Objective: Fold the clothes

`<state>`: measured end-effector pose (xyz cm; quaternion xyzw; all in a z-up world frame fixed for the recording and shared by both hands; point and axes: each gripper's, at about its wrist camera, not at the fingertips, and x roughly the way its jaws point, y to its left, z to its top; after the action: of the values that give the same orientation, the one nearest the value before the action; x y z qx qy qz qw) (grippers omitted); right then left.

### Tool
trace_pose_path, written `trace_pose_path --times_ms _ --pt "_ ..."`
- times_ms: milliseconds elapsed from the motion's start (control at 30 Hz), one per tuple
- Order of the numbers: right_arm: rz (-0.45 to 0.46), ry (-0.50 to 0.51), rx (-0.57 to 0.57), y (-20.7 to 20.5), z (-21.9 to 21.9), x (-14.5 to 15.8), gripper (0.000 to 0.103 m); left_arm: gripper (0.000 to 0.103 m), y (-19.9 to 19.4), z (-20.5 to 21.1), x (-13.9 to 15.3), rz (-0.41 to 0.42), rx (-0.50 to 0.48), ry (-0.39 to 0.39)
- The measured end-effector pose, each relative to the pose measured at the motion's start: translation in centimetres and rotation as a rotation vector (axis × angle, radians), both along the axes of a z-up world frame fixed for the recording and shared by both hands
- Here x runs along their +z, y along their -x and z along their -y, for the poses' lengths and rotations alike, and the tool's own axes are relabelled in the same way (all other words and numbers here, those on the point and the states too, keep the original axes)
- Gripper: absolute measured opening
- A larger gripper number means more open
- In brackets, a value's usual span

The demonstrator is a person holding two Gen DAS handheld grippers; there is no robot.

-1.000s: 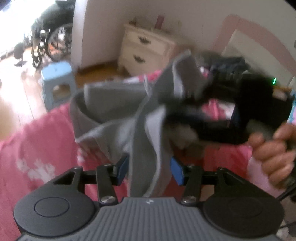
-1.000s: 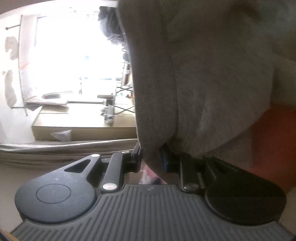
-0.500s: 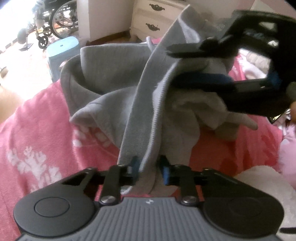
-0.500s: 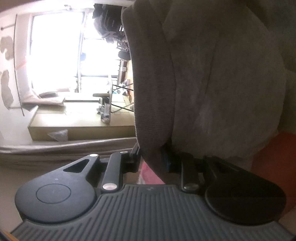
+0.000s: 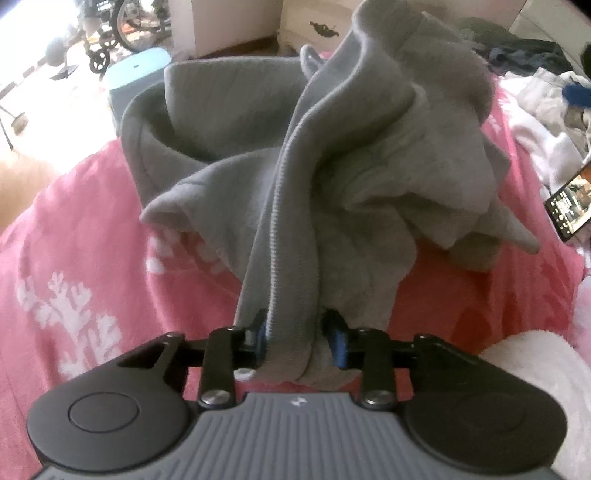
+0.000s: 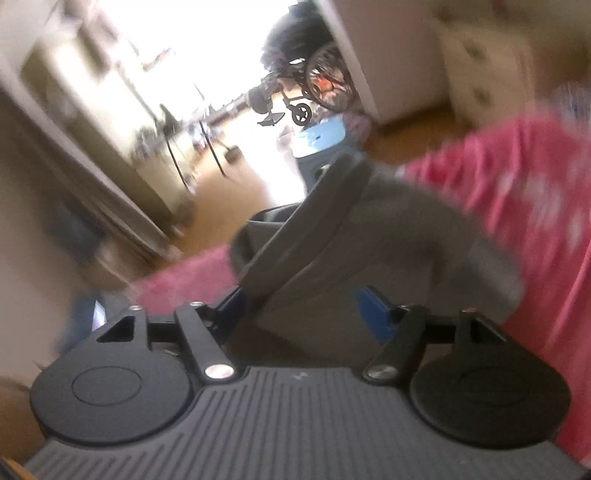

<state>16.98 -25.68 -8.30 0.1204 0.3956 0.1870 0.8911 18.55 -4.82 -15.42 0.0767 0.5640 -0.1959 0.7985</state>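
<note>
A grey sweatshirt (image 5: pixel 369 158) lies bunched on the pink bedspread (image 5: pixel 85 258), its ribbed hem running down into my left gripper (image 5: pixel 301 341), which is shut on that hem. In the blurred right wrist view the same grey sweatshirt (image 6: pixel 406 236) sits ahead on the pink bedspread (image 6: pixel 517 177). My right gripper (image 6: pixel 306 310) stands open, its blue pads wide apart. A fold of the cloth lies between the jaws near the left pad, unclamped.
A pile of white and dark clothes (image 5: pixel 546 85) lies at the far right of the bed, with a lit phone (image 5: pixel 570 210) beside it. A blue stool (image 5: pixel 140 70), a wheelchair (image 5: pixel 125 22) and a white dresser (image 5: pixel 321 22) stand beyond the bed.
My right gripper has opened, let go of the sweatshirt and swung out of the left wrist view; its own view is now blurred. The left gripper keeps its hold on the hem.
</note>
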Motion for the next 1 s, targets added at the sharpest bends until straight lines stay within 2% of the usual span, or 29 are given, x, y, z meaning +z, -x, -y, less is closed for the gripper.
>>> trace_pose_path --times_ms 67,133,233,333,567,600,633,667,700,733,800,900,1000 --pt "0.06 0.139 0.054 -1.7 -1.1 1.7 0.078 0.041 0.1 0.0 -0.2 -0.006 0.0 -0.002" --pt "0.126 0.248 0.101 -4.7 -0.1 2.8 0.08 0.041 0.3 -0.1 -0.3 -0.006 -0.004 -0.003" --pt "0.172 0.353 0.129 -9.0 0.4 3.2 0.081 0.039 0.6 -0.3 -0.5 -0.001 -0.016 -0.005" --pt "0.129 0.359 0.109 -12.8 1.3 2.6 0.081 0.038 0.9 -0.7 -0.7 -0.002 -0.028 -0.002" --pt "-0.091 0.165 0.082 -16.0 3.6 -3.1 0.08 0.035 1.2 -1.6 -1.0 -0.024 -0.018 0.023" --pt "-0.127 0.135 0.075 -16.5 3.9 -4.0 0.074 0.033 1.2 -1.8 -1.0 -0.026 -0.018 0.028" --pt "-0.163 0.105 0.069 -17.1 4.1 -4.9 0.064 0.028 1.3 -2.1 -1.0 -0.028 -0.02 0.034" --pt "-0.192 0.08 0.063 -17.4 4.3 -5.6 0.042 0.016 1.4 -2.3 -0.8 -0.032 -0.017 0.041" --pt "-0.19 0.08 0.06 -16.8 4.4 -5.7 0.019 0.011 1.6 -2.6 -0.6 -0.039 -0.012 0.052" --pt "-0.188 0.08 0.056 -16.2 4.5 -5.7 0.013 0.008 1.8 -2.8 -0.3 -0.041 -0.007 0.06" --pt "-0.16 0.071 0.047 -14.8 4.6 -5.0 0.008 0.007 2.4 -3.4 0.5 -0.025 0.005 0.059" --pt "-0.092 0.049 0.03 -12.3 4.9 -3.1 0.007 0.006 3.4 -4.7 2.1 0.02 0.026 0.051" --pt "-0.017 0.012 0.022 -9.5 5.1 0.2 0.006 0.006 4.0 -6.9 4.2 0.09 0.049 0.031"
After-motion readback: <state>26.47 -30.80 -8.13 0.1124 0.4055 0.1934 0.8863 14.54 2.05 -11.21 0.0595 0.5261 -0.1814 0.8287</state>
